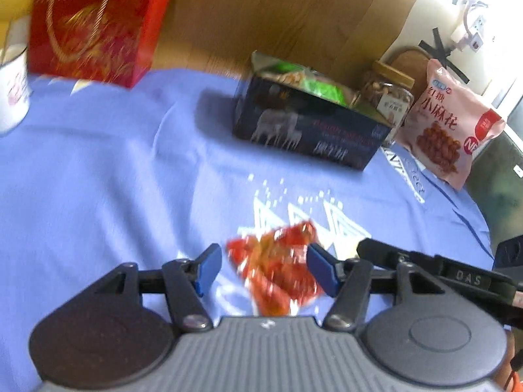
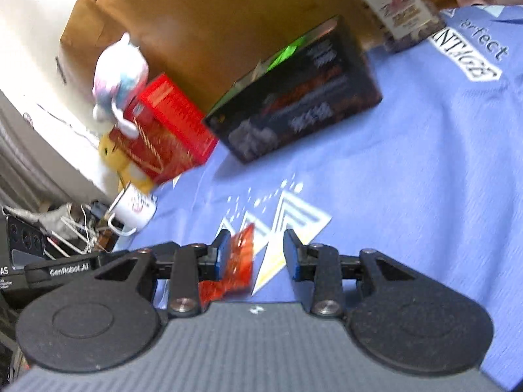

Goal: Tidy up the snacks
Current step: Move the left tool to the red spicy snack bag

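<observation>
A red clear-wrapped snack packet (image 1: 278,271) lies on the blue cloth (image 1: 98,179) between the fingers of my left gripper (image 1: 264,268), which is open around it. In the right wrist view the same packet (image 2: 237,264) sits by the left finger of my right gripper (image 2: 256,251), also open. The right gripper's arm (image 1: 425,268) shows at the right of the left wrist view. A dark open box (image 1: 304,127) holding green packets stands further back; it also shows in the right wrist view (image 2: 300,98).
A pink snack bag (image 1: 451,124) and a nut jar (image 1: 389,98) stand right of the box. A red gift box (image 1: 94,23) and white mug (image 1: 13,94) are at the back left. A brown board (image 1: 278,9) backs the table.
</observation>
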A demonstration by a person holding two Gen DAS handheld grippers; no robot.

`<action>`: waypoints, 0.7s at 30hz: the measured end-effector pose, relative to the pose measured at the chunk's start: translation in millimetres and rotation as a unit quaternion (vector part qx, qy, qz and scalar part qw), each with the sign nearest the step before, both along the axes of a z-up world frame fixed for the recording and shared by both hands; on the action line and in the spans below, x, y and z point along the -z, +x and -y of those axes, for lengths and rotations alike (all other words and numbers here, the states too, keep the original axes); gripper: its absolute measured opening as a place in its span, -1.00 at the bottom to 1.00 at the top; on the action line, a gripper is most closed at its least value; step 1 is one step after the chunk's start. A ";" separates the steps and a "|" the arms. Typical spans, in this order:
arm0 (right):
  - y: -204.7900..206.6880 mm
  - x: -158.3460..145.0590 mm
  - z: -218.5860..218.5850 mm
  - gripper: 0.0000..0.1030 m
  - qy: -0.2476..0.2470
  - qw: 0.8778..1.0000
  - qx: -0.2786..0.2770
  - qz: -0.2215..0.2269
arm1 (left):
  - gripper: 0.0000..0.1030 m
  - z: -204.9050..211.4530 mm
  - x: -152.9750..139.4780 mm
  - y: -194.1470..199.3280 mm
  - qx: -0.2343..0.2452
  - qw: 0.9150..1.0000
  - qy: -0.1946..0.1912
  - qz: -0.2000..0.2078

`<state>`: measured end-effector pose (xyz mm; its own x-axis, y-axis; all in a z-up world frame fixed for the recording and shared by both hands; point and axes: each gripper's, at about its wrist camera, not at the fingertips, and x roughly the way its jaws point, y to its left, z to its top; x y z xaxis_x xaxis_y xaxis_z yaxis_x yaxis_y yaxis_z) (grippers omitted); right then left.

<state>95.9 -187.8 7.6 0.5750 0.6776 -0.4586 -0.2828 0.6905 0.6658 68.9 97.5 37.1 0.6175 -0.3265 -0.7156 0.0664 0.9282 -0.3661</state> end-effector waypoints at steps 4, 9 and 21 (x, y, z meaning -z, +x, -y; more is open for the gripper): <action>-1.0 5.6 -4.6 -0.26 0.012 1.000 -0.005 -0.022 | 0.18 -5.8 11.6 -9.1 -0.005 0.999 -0.039 -0.017; 4.3 10.7 -8.0 -0.33 0.053 0.997 -0.008 -0.059 | 0.06 7.1 10.7 -8.6 -0.005 1.000 -0.023 -0.013; 1.7 11.3 -12.8 -0.70 0.031 0.998 0.025 -0.056 | 0.06 27.9 9.2 -7.6 0.032 0.999 -0.013 -0.005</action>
